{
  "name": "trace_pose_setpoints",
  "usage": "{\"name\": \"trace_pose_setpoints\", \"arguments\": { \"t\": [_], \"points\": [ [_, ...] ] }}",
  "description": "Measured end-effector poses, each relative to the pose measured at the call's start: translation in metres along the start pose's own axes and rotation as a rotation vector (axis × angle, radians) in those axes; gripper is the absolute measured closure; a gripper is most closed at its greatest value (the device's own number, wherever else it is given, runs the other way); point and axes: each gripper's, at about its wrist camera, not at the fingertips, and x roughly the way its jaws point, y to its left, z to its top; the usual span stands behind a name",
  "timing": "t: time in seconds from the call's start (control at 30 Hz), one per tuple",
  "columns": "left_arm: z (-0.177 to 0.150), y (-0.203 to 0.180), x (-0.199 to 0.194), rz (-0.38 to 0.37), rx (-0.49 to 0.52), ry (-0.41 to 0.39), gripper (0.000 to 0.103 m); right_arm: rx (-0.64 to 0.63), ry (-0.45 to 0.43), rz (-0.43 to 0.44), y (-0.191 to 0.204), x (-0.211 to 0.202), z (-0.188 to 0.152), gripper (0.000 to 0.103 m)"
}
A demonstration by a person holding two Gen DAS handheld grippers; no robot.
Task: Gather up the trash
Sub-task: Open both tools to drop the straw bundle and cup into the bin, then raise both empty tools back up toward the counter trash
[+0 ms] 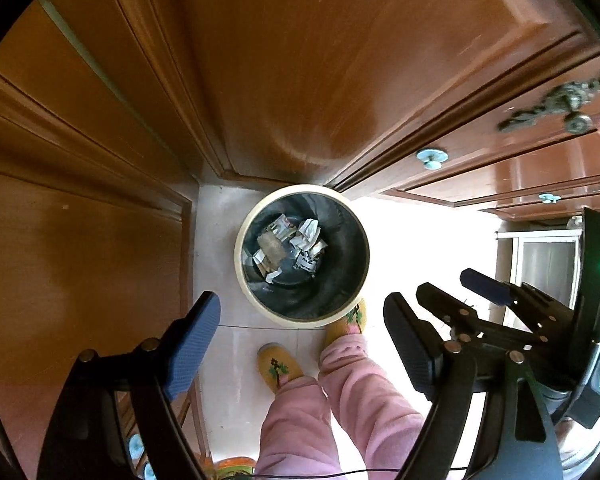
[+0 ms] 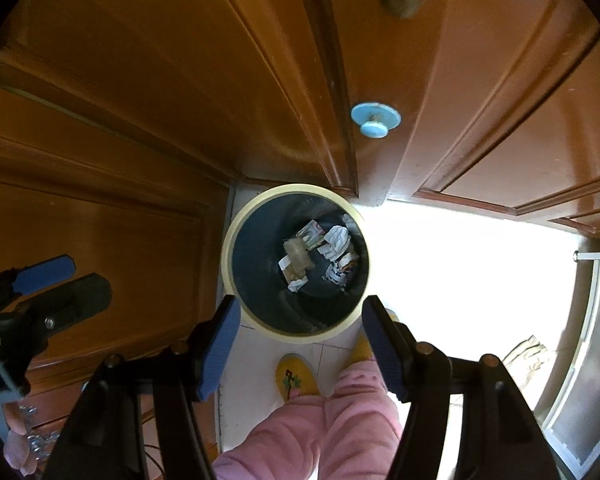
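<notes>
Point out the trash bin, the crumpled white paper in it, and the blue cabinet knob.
trash bin [image 2: 236, 216], right wrist view, cream rim.
crumpled white paper [image 2: 336, 240], right wrist view, its middle.
blue cabinet knob [image 2: 375, 120], right wrist view, its round face.

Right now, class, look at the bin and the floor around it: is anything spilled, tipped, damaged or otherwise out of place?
Nothing stands out. The bin stands upright on the floor in the corner by the wooden cabinets, and the crumpled paper trash lies inside at the bottom. No scraps show on the visible floor. Both grippers hang above with jaws open and empty.
</notes>
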Motion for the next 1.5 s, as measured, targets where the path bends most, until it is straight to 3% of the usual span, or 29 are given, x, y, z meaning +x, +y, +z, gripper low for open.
{"name": "trace_pose_setpoints", "arguments": {
  "t": [0.07, 0.17, 0.67, 1.1, 1.37, 1.5],
  "points": [
    [-0.001, -0.003, -0.014, 0.001, 0.011, -0.009, 0.02, 0.006, -0.006, 0.002, 0.0, -0.016, -0.002, 0.04],
    [-0.004, -0.01, -0.042, -0.002, 0.042, -0.031, 0.01, 0.017, -0.028, 0.006, 0.002, -0.047, -0.004, 0.04],
    [-0.029, -0.049, -0.197, 0.011, 0.178, -0.16, 0.009, 0.003, -0.176, 0.034, 0.026, -0.204, -0.022, 0.035],
    [-0.028, -0.064, -0.343, 0.032, 0.287, -0.424, 0.009, -0.013, -0.404, 0.016, 0.053, -0.33, -0.03, 0.03],
    [-0.019, -0.073, -0.405, 0.078, 0.323, -0.594, 0.009, -0.025, -0.549, 0.018, 0.07, -0.376, -0.023, 0.03],
    [-0.01, -0.073, -0.42, 0.091, 0.327, -0.638, 0.009, -0.03, -0.58, 0.024, 0.073, -0.39, -0.011, 0.03]
  ]
}}
